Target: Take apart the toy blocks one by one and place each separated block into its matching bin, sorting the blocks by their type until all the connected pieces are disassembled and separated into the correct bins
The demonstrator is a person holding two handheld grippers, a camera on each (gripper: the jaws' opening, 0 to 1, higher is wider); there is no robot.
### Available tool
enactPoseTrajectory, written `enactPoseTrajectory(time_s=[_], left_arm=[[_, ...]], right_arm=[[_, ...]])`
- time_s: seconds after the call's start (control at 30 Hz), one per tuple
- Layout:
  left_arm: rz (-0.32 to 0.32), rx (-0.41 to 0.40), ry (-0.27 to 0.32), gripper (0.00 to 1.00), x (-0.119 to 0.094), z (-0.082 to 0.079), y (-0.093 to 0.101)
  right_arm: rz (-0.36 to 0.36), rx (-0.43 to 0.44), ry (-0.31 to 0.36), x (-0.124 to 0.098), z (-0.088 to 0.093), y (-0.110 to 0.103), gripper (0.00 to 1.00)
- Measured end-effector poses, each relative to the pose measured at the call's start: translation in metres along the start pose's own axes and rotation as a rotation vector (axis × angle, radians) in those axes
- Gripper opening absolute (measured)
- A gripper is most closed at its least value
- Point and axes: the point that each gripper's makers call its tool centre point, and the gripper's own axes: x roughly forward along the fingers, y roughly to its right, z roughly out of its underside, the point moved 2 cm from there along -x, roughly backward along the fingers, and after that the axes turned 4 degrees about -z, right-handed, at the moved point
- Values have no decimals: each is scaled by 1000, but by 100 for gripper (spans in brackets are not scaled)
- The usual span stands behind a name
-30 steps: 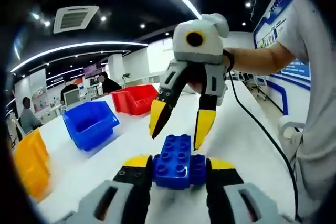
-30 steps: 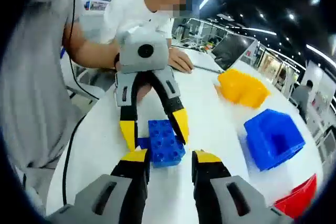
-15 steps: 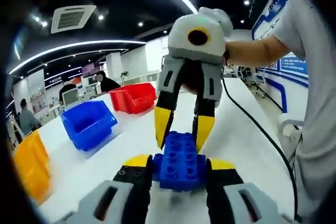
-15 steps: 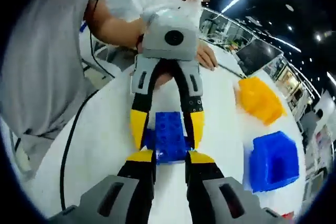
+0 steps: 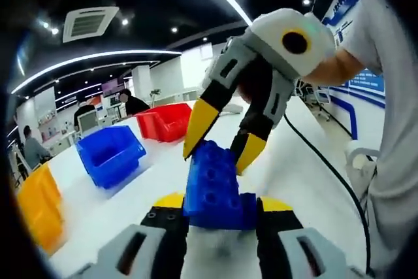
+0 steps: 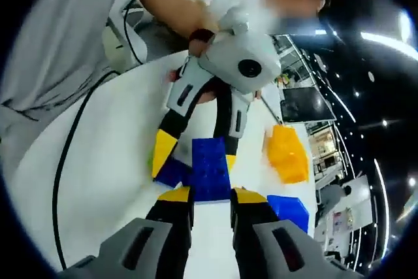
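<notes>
The right gripper [image 6: 209, 195], clamped on the upper blue block [image 5: 210, 174], is now tilting it off the lower blue block [image 5: 245, 210], itself clamped by the left gripper [image 5: 215, 206]; separation is beginning, with the blue bin [image 5: 110, 153] waiting far left.

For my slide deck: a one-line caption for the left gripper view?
Two tongs pry apart stacked blue blocks above a white table, with coloured bins beyond.

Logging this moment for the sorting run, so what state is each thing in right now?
Left tongs: shut on the lower blue block.
Right tongs: shut on the upper blue block.
Upper blue block: tilted, prying off the lower one.
Lower blue block: clamped, partly hidden.
Blue bin: upright, looks empty.
Red bin: upright, contents hidden.
Yellow bin: upright, inside hidden.
</notes>
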Motion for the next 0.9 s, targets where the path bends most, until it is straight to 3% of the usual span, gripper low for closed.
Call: enactPoseTrajectory(time_s=[0.23, 0.3, 0.37, 0.5, 0.57, 0.63, 0.7, 0.9], left_arm=[[-20, -10, 9, 42, 1, 0, 1], [-30, -16, 8, 42, 1, 0, 2], [-40, -17, 3, 42, 2, 0, 3], [-57, -27, 9, 42, 2, 0, 3], [-66, -37, 19, 42, 2, 1, 3], [-74, -45, 27, 42, 3, 1, 3], [-83, -49, 33, 42, 3, 1, 3], [-92, -60, 45, 42, 3, 2, 2]], right_arm=[[119, 208, 146, -27, -3, 33, 23], [191, 282, 184, -31, 6, 54, 23], [291, 445, 262, -34, 19, 82, 23], [537, 730, 355, -44, 68, 139, 23], [626, 767, 330, -44, 84, 156, 23], [658, 831, 335, -40, 92, 165, 23], [703, 936, 296, -31, 107, 179, 24], [708, 1023, 251, -3, 117, 196, 24]])
